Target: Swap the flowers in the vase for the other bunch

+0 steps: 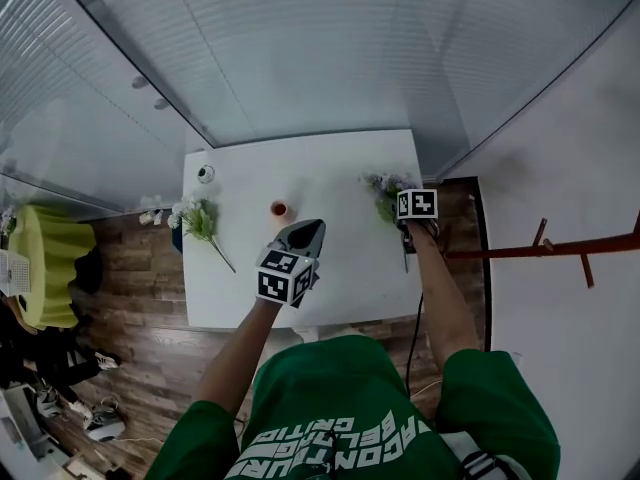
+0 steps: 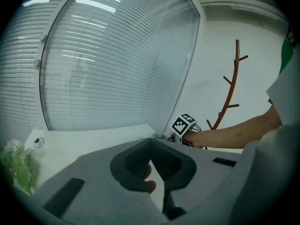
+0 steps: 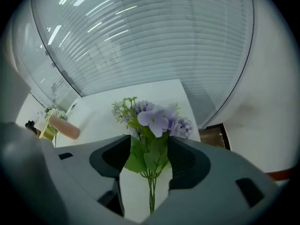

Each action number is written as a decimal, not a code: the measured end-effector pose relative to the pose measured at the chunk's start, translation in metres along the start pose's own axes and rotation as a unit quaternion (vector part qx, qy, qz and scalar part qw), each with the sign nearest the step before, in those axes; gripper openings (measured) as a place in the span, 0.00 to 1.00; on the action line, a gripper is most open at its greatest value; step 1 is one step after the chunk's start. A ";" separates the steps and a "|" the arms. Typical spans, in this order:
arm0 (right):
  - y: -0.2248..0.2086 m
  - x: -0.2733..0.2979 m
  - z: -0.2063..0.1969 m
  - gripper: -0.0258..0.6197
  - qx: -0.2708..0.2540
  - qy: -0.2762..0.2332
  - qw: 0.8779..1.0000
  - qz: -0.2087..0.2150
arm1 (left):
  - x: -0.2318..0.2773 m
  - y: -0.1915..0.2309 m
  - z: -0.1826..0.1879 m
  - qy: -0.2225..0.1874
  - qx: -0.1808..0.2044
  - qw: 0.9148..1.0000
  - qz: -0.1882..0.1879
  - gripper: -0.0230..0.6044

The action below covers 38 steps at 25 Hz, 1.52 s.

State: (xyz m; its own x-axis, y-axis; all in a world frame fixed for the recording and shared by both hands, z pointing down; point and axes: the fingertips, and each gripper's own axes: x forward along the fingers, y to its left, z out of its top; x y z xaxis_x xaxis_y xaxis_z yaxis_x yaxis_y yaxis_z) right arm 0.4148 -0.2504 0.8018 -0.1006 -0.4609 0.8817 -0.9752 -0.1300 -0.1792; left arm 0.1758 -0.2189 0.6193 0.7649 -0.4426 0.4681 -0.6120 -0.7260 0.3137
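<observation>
1. Two bunches lie flat on the white table (image 1: pixel 330 163). The purple flowers (image 3: pixel 157 121) are by its right edge, in the far half, with blooms towards the far edge and stems towards the near edge.
2. The white flowers (image 1: pixel 197 218) lie at the left edge, about halfway along it, their stems slanting towards the near edge.
3. The small pink vase (image 1: pixel 279 209) stands near the middle of the table, between the two bunches and apart from both.
4. The right gripper (image 3: pixel 149 140) points steeply down over the purple flowers. Its jaws stand wide apart, with the green leaves and stems between them, and the pads do not press on the stems.
5. The left gripper (image 2: pixel 151 143) hovers over the near half of the table, just short of the vase. Its jaw tips are together and nothing is clearly held.
6. A small round object (image 1: pixel 205 173) sits by the far left corner.
7. White blinds (image 1: pixel 330 48) rise behind the far edge, and a red-brown branching stand (image 2: pixel 229 93) is off to the right.
</observation>
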 end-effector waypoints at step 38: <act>0.049 -0.054 0.045 0.14 -0.051 -0.123 0.991 0.007 | -0.054 0.036 0.012 -0.046 -0.007 0.998 0.038 0.04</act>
State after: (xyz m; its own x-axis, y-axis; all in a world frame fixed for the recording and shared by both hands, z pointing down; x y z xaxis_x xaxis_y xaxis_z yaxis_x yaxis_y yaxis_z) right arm 0.3810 -0.2708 0.7254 -0.0752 -0.6645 0.7435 -0.9901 -0.0387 -0.1347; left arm 0.1145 -0.2274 0.5952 0.7306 -0.5429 0.4141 -0.6715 -0.6812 0.2917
